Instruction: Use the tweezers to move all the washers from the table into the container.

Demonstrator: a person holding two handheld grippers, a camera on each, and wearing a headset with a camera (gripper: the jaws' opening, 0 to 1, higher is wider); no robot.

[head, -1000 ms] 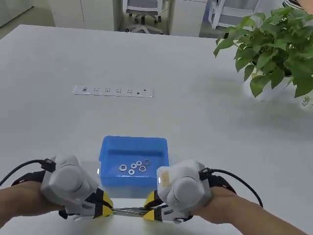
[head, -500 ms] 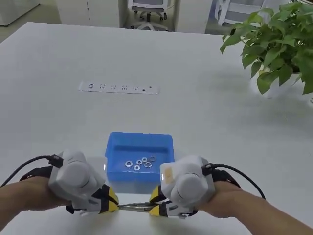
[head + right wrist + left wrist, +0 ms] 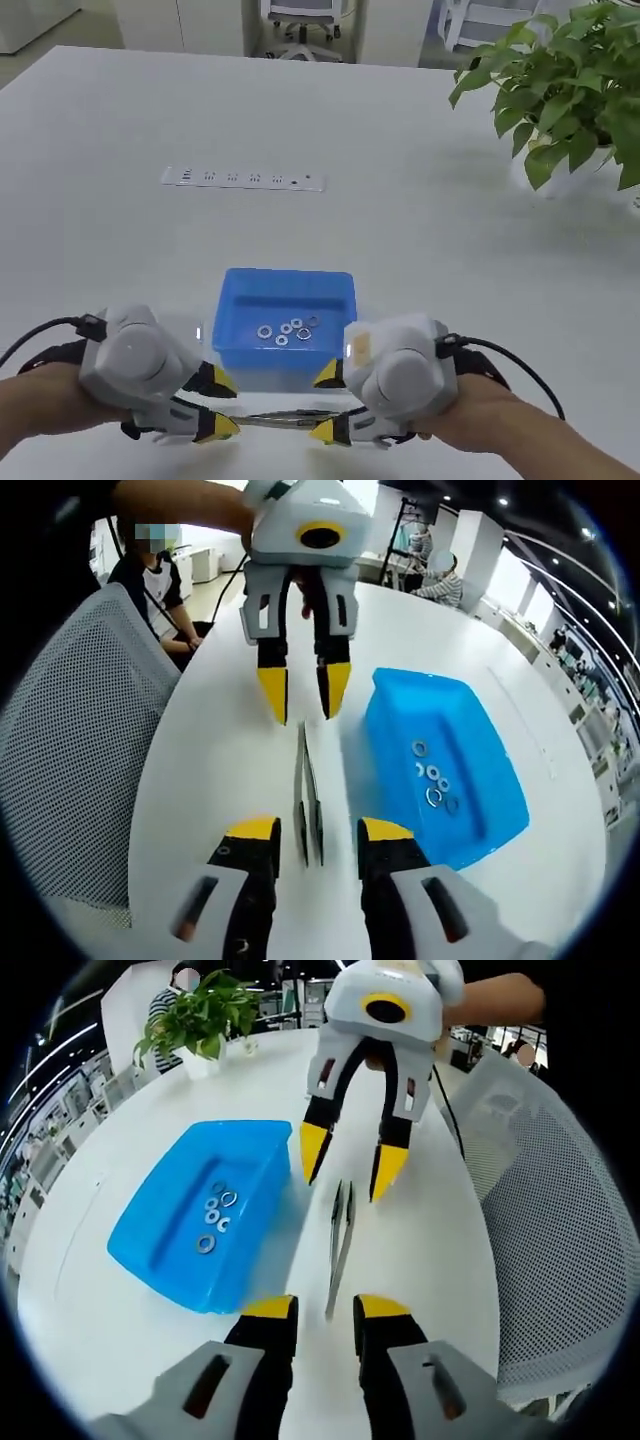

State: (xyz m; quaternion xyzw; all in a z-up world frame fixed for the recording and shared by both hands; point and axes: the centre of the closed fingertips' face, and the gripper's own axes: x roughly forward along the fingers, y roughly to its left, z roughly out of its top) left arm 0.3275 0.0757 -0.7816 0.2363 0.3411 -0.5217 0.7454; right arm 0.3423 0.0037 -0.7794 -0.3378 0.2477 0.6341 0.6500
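Note:
A blue container (image 3: 240,300) stands on the white table with several washers (image 3: 285,332) lying in it, also visible as washers (image 3: 215,1215) and washers (image 3: 432,775). In front of it, near the table's edge, metal tweezers (image 3: 270,421) lie flat. My left gripper (image 3: 215,404) and right gripper (image 3: 324,403) face each other across them, both open. Each end of the tweezers (image 3: 340,1235) reaches between a pair of spread yellow-tipped jaws, with no jaw pressing on it. The left gripper (image 3: 325,1310) looks at the right gripper (image 3: 350,1160); the right gripper (image 3: 318,832) looks at the left gripper (image 3: 302,692) along the tweezers (image 3: 307,790).
A white power strip (image 3: 243,179) lies farther back on the table. A potted plant (image 3: 560,90) stands at the back right. Office chairs (image 3: 305,20) stand beyond the far edge, and a mesh chair (image 3: 540,1210) is behind me at the near edge.
Both grippers' jaws, which stood close together at the tweezers' ends, have spread apart. The tweezers lie flat between them. The head camera shifted slightly.

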